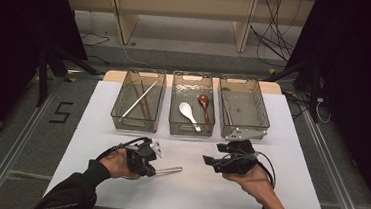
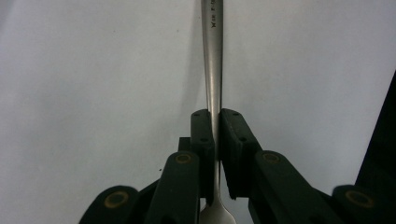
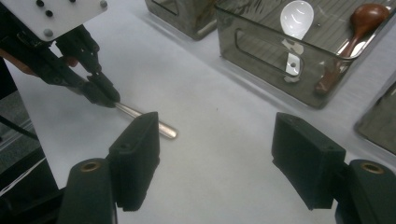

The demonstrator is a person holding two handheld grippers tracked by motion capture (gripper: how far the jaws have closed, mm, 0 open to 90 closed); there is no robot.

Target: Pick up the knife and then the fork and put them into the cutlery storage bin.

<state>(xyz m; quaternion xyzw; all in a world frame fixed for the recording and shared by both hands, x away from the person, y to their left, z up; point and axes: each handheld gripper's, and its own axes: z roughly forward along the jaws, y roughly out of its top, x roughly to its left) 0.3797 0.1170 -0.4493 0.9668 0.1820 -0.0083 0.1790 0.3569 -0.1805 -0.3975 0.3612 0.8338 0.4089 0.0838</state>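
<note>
step: L gripper (image 2: 215, 122) had a metal utensil (image 2: 212, 56) pinched by the handle, low over the white table (image 1: 207, 186); judged a sort-into-bins job, lift + carry next.
L grip: jaws nearly shut, pads tight on both sides of the handle; the utensil's wider end sat back betw the fingers, handle stuck out ahead. In high view the handle (image 1: 168, 171) pointed right, at or just above the tabletop, can't tell which.
R grip: R gripper (image 3: 224, 158) wide open, nothing betw the jaws, held in the hand near the table's front right, well apart from the utensil.
how to do well: prob. keep the pinch firm, lift straight before swinging, keep the handle level so it clears a bin rim; thin smooth metal could slip or pivot in the pads.
bins: 3 clear bins in a row at the back. Left bin (image 1: 122, 122) w/ chopsticks (image 1: 141, 100); middle bin (image 1: 191, 131) w/ white spoon (image 1: 189, 114) + brown spoon (image 1: 204, 105); right bin (image 1: 247, 127) looked empty.
in the way: bin walls only; R gripper sat near the path to the right bin.
</note>
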